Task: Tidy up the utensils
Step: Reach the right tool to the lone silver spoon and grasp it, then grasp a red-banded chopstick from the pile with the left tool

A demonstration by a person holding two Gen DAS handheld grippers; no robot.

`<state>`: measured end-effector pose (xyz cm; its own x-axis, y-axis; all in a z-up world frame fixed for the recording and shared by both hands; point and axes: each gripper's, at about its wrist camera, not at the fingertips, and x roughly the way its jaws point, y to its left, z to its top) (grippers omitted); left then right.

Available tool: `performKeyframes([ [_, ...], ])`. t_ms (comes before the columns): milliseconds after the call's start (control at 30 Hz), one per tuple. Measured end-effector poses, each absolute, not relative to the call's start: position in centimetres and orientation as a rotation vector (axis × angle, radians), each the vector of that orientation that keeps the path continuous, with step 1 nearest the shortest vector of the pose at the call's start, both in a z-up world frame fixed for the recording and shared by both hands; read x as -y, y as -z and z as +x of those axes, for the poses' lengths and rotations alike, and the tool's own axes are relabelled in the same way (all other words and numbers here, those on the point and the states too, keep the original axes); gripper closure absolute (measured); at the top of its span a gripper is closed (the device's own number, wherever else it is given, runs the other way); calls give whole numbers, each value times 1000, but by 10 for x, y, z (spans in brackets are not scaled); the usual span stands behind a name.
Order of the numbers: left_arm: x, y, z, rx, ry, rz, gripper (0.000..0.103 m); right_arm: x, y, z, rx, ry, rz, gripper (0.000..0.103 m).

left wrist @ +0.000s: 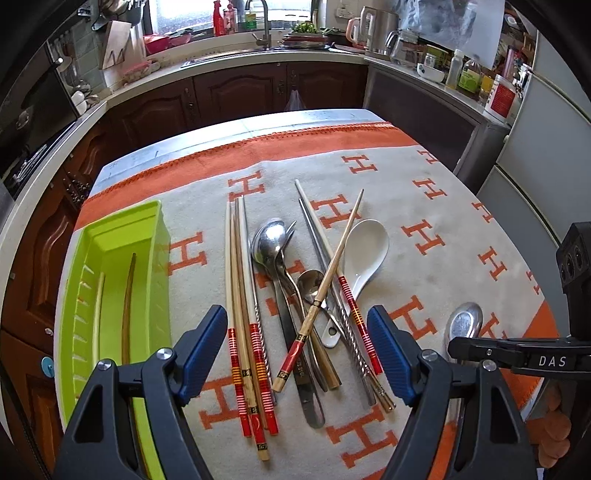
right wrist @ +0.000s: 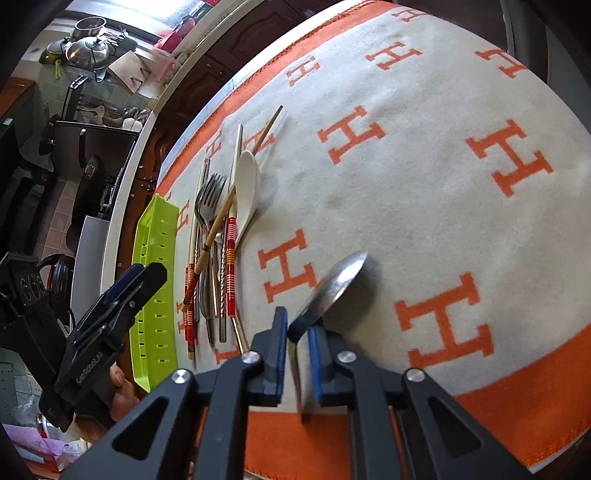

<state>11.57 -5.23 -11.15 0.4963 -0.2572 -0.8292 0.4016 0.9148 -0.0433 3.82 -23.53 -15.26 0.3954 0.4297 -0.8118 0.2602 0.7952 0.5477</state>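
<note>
A pile of utensils lies on the orange-and-cream cloth [left wrist: 443,206]: red-banded chopsticks [left wrist: 243,314], metal spoons [left wrist: 267,240], a fork, and a white ceramic spoon [left wrist: 364,251]. A green tray [left wrist: 122,236] at the left holds two chopsticks. My left gripper [left wrist: 297,354] is open and hovers over the handle ends of the pile. My right gripper [right wrist: 297,332] is shut on a metal spoon [right wrist: 338,282] by its handle, with the bowl tilted above the cloth. That spoon also shows in the left wrist view [left wrist: 463,323], right of the pile.
The table sits in a kitchen with dark cabinets, a sink and faucet [left wrist: 262,26] behind, and a counter with bottles and a kettle [left wrist: 380,33] at the back right. The tray [right wrist: 157,280] lies along the table's left edge.
</note>
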Motion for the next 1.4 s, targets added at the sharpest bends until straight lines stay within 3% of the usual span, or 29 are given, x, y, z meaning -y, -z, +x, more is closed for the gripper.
performKeyframes([
  [133, 61, 123, 131, -1010, 433, 170, 55, 238, 145, 45, -1137, -95, 627, 99],
  [533, 79, 146, 147, -1065, 471, 230, 84, 242, 143, 58, -1118, -119, 597, 99],
  [900, 85, 157, 155, -1078, 450, 269, 84, 245, 147, 58, -1124, -123, 608, 99],
  [1000, 88, 157, 154, -1070, 436, 299, 87, 246, 148, 58, -1127, -123, 611, 99],
  [1133, 89, 156, 153, -1069, 425, 315, 98, 245, 148, 58, -1127, -119, 617, 99],
  [1400, 82, 144, 148, -1052, 403, 234, 99, 243, 143, 56, -1111, -115, 615, 99],
])
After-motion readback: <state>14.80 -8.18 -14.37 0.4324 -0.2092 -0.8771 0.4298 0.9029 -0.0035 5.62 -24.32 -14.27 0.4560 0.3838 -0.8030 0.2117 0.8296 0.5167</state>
